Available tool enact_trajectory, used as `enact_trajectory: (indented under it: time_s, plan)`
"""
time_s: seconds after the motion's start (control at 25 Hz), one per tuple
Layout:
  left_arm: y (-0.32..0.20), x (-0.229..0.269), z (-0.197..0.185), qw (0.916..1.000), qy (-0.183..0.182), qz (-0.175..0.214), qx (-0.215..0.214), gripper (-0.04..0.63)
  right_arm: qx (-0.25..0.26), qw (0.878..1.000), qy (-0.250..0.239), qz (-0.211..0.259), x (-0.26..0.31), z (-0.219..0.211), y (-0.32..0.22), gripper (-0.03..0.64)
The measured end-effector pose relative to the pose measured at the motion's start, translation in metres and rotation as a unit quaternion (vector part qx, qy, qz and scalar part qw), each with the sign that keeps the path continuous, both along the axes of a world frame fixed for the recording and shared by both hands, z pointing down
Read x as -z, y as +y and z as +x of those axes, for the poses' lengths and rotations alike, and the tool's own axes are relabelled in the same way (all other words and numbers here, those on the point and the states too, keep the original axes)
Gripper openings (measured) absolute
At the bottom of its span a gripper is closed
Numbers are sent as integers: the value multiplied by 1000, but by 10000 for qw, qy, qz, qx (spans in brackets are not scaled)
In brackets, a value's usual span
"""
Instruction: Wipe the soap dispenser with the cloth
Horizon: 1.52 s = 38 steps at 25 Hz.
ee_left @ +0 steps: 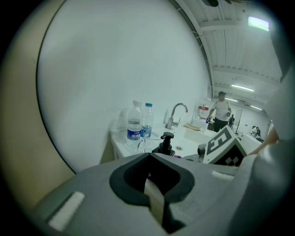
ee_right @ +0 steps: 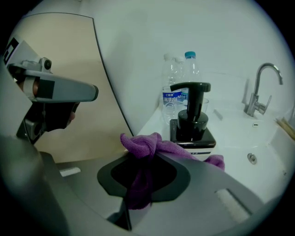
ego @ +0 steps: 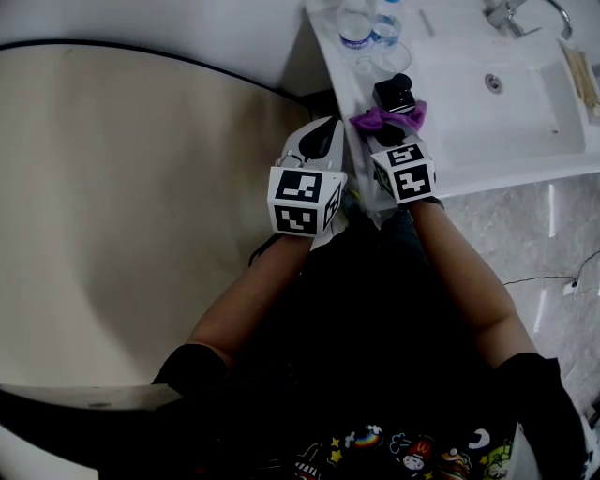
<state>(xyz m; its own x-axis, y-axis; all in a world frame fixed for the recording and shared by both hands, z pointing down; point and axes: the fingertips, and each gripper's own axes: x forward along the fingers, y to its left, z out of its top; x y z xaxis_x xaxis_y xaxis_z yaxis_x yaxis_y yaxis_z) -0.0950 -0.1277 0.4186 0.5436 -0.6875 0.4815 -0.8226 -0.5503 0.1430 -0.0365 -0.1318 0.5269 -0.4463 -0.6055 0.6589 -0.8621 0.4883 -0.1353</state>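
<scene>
A black pump soap dispenser [ego: 394,94] stands on the white counter beside the sink. It also shows in the right gripper view [ee_right: 193,115] and, smaller, in the left gripper view [ee_left: 165,144]. My right gripper [ego: 389,131] is shut on a bunched purple cloth [ego: 386,119], held just in front of the dispenser's base. In the right gripper view the cloth [ee_right: 143,145] bulges out of the jaws [ee_right: 147,154], close to the dispenser. My left gripper [ego: 323,131] hovers to the left of the counter's edge. Its jaws [ee_left: 150,156] are shut with nothing between them.
Two water bottles [ego: 361,23] and a clear glass [ego: 394,56] stand behind the dispenser. The sink basin [ego: 506,84] and its faucet [ee_right: 260,87] lie to the right. A curved beige wall [ego: 141,187] fills the left. A person [ee_left: 221,110] stands far off.
</scene>
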Motion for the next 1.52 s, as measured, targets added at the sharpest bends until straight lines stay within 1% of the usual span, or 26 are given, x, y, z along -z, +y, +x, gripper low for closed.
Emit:
enact_trajectory:
  time_s: [0.12, 0.24, 0.36, 0.44, 0.56, 0.64, 0.76, 1.08, 1.36, 1.52]
  plan:
    - [-1, 1, -3, 10000, 15, 0, 36, 0, -120, 9999, -24, 116, 9, -1, -1, 87]
    - [-3, 1, -7, 9999, 52, 5, 94, 0, -465, 9984, -197, 249, 27, -2, -8, 87]
    - [-6, 5, -9, 9999, 87, 32, 118, 0, -885, 9932, -425, 627, 62, 4, -18, 87]
    - [-7, 9, -10, 9999, 92, 53, 129, 0, -1073, 9884, -625, 873, 89, 5, -24, 87]
    - [-9, 10, -13, 9998, 108, 64, 158, 0, -1186, 9823, -833, 1185, 118, 4, -31, 87]
    - [-10, 11, -15, 9998, 94, 67, 180, 0, -1222, 9797, -915, 1301, 127, 1, -35, 87]
    - [-10, 9, -18, 9998, 37, 59, 167, 0, -1365, 9780, -981, 1238, 118, 0, -41, 87]
    - [-11, -4, -36, 9996, -179, -41, 206, 0, -1579, 9806, -936, 689, 58, -7, -48, 87]
    - [-10, -7, -43, 9994, -262, -74, 229, 0, -1643, 9816, -836, 503, 32, -8, -52, 87]
    - [-12, -8, -42, 9994, -259, -96, 210, 0, -1518, 9852, -682, 409, 21, -13, -51, 86]
